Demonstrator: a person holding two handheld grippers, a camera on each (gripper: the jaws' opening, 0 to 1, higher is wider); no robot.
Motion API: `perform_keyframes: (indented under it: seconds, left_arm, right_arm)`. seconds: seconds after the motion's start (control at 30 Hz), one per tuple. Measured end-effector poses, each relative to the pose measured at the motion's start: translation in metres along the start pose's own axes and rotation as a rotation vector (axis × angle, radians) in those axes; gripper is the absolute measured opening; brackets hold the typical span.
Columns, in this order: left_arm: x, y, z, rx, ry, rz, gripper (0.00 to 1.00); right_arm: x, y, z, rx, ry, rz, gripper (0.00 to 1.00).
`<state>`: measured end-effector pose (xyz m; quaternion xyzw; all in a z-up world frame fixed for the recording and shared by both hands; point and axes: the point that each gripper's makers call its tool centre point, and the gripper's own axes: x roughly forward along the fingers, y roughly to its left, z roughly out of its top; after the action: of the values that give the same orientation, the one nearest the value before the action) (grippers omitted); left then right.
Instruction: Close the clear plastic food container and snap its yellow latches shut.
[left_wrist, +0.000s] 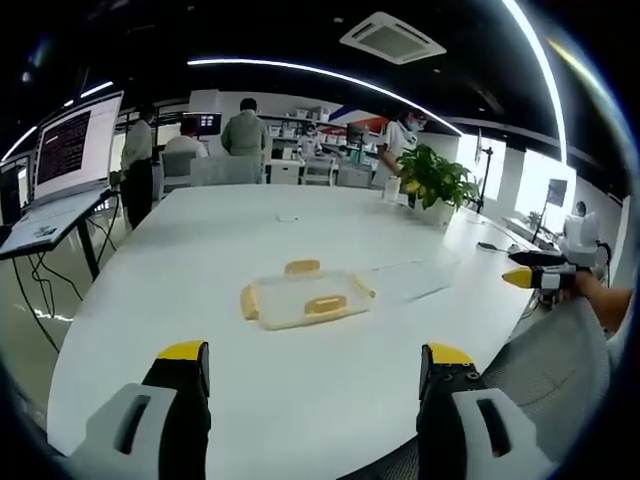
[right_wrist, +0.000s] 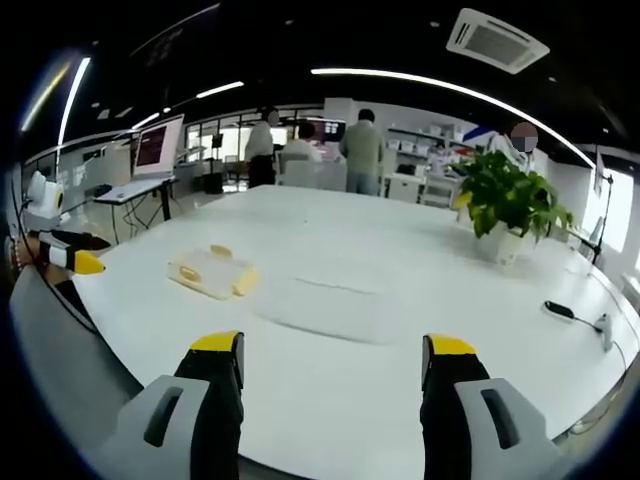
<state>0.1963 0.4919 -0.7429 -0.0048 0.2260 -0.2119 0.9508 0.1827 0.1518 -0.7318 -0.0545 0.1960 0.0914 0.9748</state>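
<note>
- Your left tool (left_wrist: 315, 365) and right tool (right_wrist: 333, 355) are both released, holding nothing.
- The container (left_wrist: 302, 298) lies on the white surface (left_wrist: 300, 400), well ahead of your left tool, long axis crosswise.

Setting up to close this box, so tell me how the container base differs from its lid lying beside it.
The base carries yellow latches on its sides; the lid shows none. The base stands taller with walls; the lid lies flat and thin. Both are clear plastic, resting on the white table, untouched by either tool.
</note>
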Motion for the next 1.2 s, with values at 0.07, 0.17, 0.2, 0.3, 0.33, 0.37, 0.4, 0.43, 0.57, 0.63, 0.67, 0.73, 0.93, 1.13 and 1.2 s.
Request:
perform_keyframes:
  seconds: [0.07, 0.17, 0.2, 0.3, 0.33, 0.37, 0.4, 0.43, 0.57, 0.63, 0.67, 0.73, 0.93, 1.13, 1.2]
  left_arm:
    - [0.000, 0.000, 0.003, -0.003, -0.013, -0.001, 0.83]
    - [-0.002, 0.003, 0.007, -0.040, -0.038, 0.006, 0.83]
    - [-0.002, 0.002, 0.008, -0.051, -0.038, 0.002, 0.83]
    - [-0.002, -0.001, 0.010, -0.047, -0.045, -0.013, 0.84]
    - [-0.002, -0.002, 0.011, -0.041, -0.053, -0.015, 0.83]
    - [-0.003, -0.001, 0.013, -0.037, -0.062, -0.014, 0.83]
    - [-0.004, -0.002, 0.015, -0.045, -0.070, -0.019, 0.83]
    - [-0.004, -0.003, 0.017, -0.056, -0.077, -0.030, 0.83]
    - [-0.006, -0.011, 0.024, -0.117, -0.112, -0.096, 0.83]
    - [-0.005, -0.006, 0.029, -0.118, -0.124, -0.100, 0.83]
    - [-0.005, -0.004, 0.032, -0.122, -0.132, -0.105, 0.83]
    - [-0.002, 0.000, 0.041, -0.141, -0.153, -0.123, 0.81]
    - [0.022, 0.018, 0.025, -0.056, -0.023, -0.155, 0.79]
    - [0.047, 0.039, 0.017, 0.079, 0.052, -0.197, 0.75]
    - [0.057, 0.049, 0.017, 0.180, 0.095, -0.185, 0.75]
  right_arm:
    - [0.000, 0.001, -0.001, -0.010, 0.009, 0.001, 0.71]
    - [0.000, 0.002, 0.000, -0.004, 0.007, 0.009, 0.72]
    - [0.000, 0.002, 0.000, 0.004, 0.005, 0.013, 0.72]
    - [-0.001, 0.009, 0.007, 0.041, -0.028, 0.055, 0.73]
    - [-0.002, 0.010, 0.007, 0.039, -0.028, 0.063, 0.72]
    - [-0.001, 0.012, 0.006, 0.035, -0.019, 0.072, 0.72]
    - [-0.001, 0.013, 0.005, 0.033, -0.013, 0.081, 0.71]
    - [0.000, 0.014, 0.005, 0.034, -0.010, 0.092, 0.71]
    - [-0.001, 0.017, 0.008, 0.060, -0.012, 0.133, 0.67]
    - [-0.001, 0.017, 0.010, 0.060, -0.015, 0.146, 0.66]
    - [0.000, 0.018, 0.011, 0.056, -0.013, 0.154, 0.67]
    - [0.003, 0.017, 0.013, 0.033, -0.012, 0.165, 0.69]
    - [0.018, 0.017, 0.034, -0.057, -0.030, 0.209, 0.67]
    - [0.044, 0.031, 0.063, -0.105, -0.060, 0.301, 0.64]
    - [0.055, 0.042, 0.071, -0.131, -0.065, 0.335, 0.64]
